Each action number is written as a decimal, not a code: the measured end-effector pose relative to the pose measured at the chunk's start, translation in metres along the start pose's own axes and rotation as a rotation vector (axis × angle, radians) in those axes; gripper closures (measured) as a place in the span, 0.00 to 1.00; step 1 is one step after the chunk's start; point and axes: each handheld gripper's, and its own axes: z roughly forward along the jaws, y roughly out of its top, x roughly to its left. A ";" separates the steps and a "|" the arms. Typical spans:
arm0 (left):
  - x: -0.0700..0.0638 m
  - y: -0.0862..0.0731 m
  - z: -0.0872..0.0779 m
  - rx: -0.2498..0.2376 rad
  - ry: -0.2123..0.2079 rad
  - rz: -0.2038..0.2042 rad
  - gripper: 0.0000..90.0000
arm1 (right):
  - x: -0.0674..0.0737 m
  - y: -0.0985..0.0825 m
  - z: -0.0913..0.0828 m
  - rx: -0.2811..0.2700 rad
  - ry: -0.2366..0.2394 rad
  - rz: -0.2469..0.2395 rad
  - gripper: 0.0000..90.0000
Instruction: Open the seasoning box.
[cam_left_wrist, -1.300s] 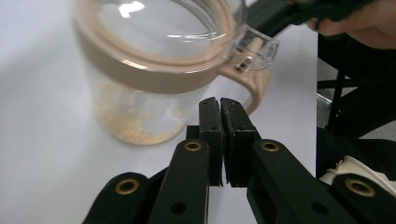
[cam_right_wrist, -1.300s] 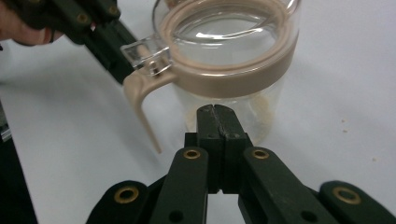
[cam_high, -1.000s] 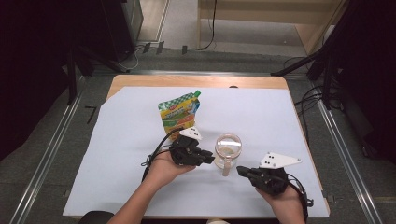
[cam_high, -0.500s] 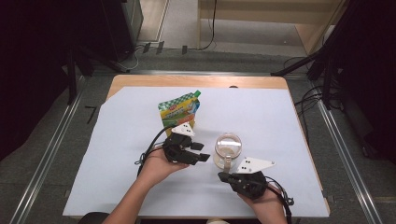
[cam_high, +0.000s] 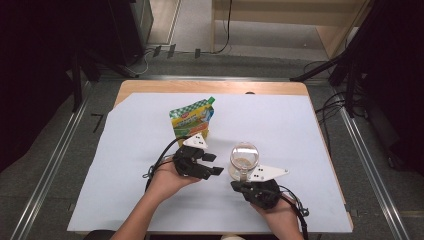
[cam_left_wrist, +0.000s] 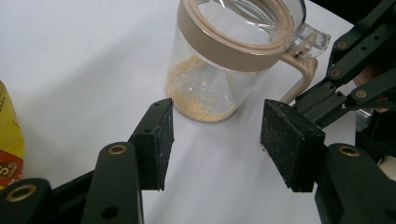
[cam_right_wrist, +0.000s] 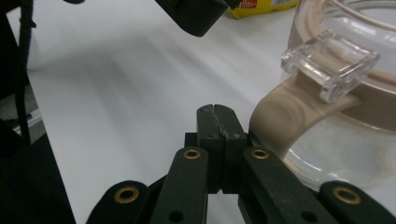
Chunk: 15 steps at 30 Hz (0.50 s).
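A clear glass cup (cam_high: 244, 157) with a beige rim and handle (cam_right_wrist: 280, 121) stands on the white sheet, with tan granules at its bottom (cam_left_wrist: 201, 100). Just left of the cup, my left gripper (cam_high: 216, 164) points at it. Its jaws have just been opening and stand open (cam_left_wrist: 217, 140) with nothing between them, the cup a little beyond the pads. My right gripper (cam_high: 236, 185) is in front of the cup, shut and empty (cam_right_wrist: 218, 109), with its tips right beside the handle. A yellow-green pouch (cam_high: 192, 120) lies behind the left gripper.
The white sheet (cam_high: 300, 130) covers a wooden table (cam_high: 150, 87) and lies bare to the right and far left. Cables trail from both grippers toward the front edge. Beyond the table are a grey floor and dark stands.
The right gripper has moved left and forward to the cup's handle. The left gripper's jaws have opened wider, and that hand has stayed in place.
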 end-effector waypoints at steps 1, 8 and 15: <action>0.000 0.000 0.000 0.000 0.000 0.000 0.50 | 0.000 0.000 0.000 0.001 -0.003 -0.004 1.00; 0.001 0.000 0.001 0.000 0.002 -0.003 0.50 | -0.001 -0.001 -0.001 0.001 -0.005 -0.013 1.00; 0.002 0.001 0.003 0.003 -0.004 -0.007 0.50 | -0.010 -0.005 -0.009 0.008 -0.034 0.037 1.00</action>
